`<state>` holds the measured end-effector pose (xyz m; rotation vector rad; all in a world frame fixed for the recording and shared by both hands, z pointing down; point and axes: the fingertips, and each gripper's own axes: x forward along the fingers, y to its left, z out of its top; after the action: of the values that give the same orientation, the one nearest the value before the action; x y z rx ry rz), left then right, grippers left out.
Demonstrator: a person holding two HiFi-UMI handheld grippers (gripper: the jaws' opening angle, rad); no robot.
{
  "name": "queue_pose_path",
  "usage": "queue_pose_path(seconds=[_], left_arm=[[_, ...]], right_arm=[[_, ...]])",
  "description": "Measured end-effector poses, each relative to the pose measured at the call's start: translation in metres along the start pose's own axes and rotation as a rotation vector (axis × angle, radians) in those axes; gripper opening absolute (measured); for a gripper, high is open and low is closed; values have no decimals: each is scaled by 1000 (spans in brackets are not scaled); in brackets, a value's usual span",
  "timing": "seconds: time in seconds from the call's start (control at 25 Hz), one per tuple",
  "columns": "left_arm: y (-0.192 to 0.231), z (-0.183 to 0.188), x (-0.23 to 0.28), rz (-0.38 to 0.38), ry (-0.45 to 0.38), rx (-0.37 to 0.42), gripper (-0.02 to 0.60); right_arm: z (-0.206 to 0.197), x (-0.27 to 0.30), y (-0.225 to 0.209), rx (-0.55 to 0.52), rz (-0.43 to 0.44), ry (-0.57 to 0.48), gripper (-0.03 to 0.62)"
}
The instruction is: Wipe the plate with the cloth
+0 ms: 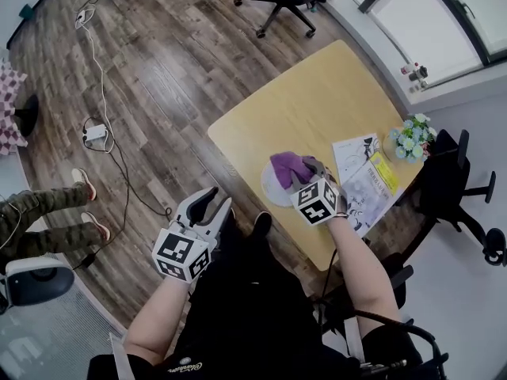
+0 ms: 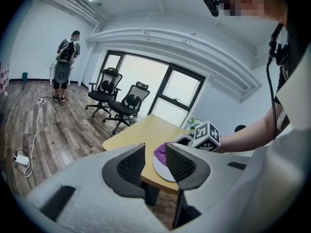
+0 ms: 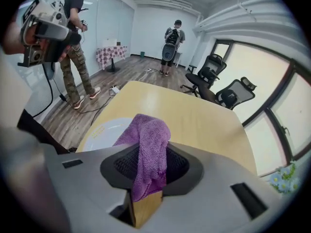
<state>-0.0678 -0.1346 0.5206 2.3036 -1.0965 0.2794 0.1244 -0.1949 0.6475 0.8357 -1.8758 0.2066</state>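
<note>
Between the jaws of the right gripper sits the purple cloth. They are closed on a fold of it, and the rest bunches up over their tips. Just beyond those jaws and a little to their left lies the white plate, flat on the wooden surface. In the head view the cloth overlaps the plate's far side. No view shows clearly whether the fabric is pressed on the plate or hangs just above it.

The left gripper is held back off the edge of the surface, over the floor. Its jaws stand a moderate way apart with nothing between them, and the plate and cloth show through the gap, well ahead of them.

So the pick-up looks done, and the cloth is at the plate in the working gripper. The wiping itself seems to be at hand or just under way. The bare part of the plate looks clean, with no visible marks, so how much has been covered cannot be judged. The near and left portions of the plate are uncovered and would remain for the cloth to pass over.

Farther past the right jaws the surface is bare.
</note>
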Motion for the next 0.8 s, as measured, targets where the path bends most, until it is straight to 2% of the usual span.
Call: queue_pose_path(seconds=[0.12, 0.36, 0.52, 0.72, 0.8], left_arm=[[1, -1, 0, -2, 7, 2, 129], [-4, 1, 4, -15, 5, 6, 129], [-6, 1, 5, -20, 7, 11, 129], [-11, 4, 7, -28, 5, 19, 129], [-15, 5, 7, -33, 3, 25, 129]], right_arm=[[-4, -5, -4, 25, -9, 0, 101], [-11, -15, 48, 11, 68, -21, 101], [-17, -26, 73, 42, 116, -34, 101], [-25, -33, 83, 79, 129, -46, 101], [-21, -41, 81, 134, 131, -85, 101]])
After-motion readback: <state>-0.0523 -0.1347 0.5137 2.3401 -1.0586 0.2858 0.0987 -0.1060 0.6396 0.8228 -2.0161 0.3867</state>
